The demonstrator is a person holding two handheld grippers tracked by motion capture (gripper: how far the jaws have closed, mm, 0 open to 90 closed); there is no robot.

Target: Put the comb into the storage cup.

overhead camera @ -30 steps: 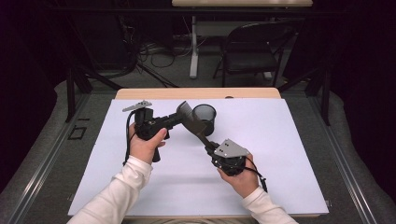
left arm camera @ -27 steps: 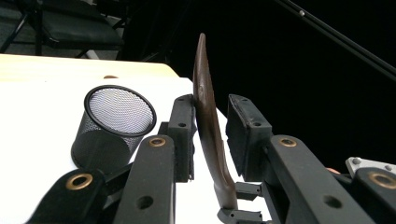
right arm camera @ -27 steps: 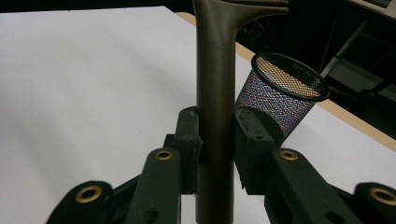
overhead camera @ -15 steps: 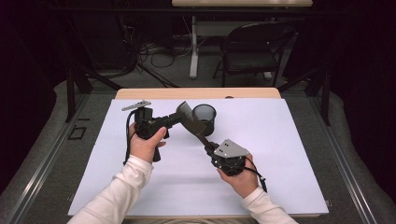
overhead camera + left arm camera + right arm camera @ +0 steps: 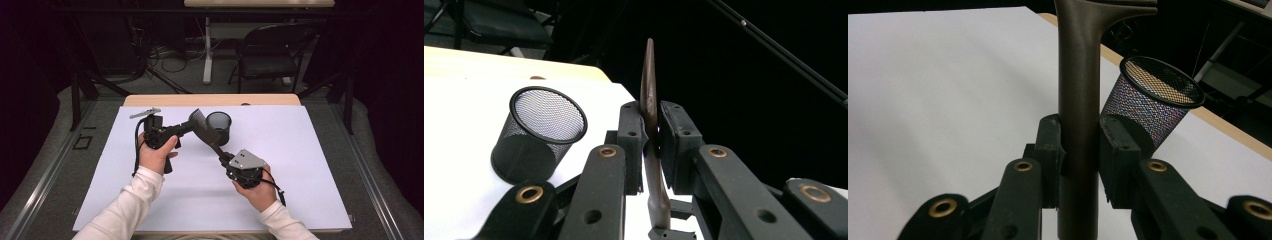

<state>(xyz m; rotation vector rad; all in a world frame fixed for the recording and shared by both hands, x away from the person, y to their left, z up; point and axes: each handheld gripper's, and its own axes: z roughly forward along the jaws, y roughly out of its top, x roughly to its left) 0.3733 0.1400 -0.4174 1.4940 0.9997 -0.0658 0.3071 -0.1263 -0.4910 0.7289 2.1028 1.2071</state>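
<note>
In my right gripper view, the brown spatula [image 5: 1078, 100] runs off the frame at both 12 and 6 o'clock, so I can't see either end, and my right gripper [image 5: 1079, 150] hides a band of the handle where its pads clamp it. In my left gripper view I see the blade edge-on — its face can't be told — with the lower end cut off at 6 o'clock and its middle covered by my left gripper [image 5: 651, 145], whose jaws have just been closing on it. From the high view the mesh cup [image 5: 219, 126] is partly hidden at 8 o'clock by the spatula, and the small dark mark [image 5: 244, 104] on the table's far edge is too small to tell.
</note>
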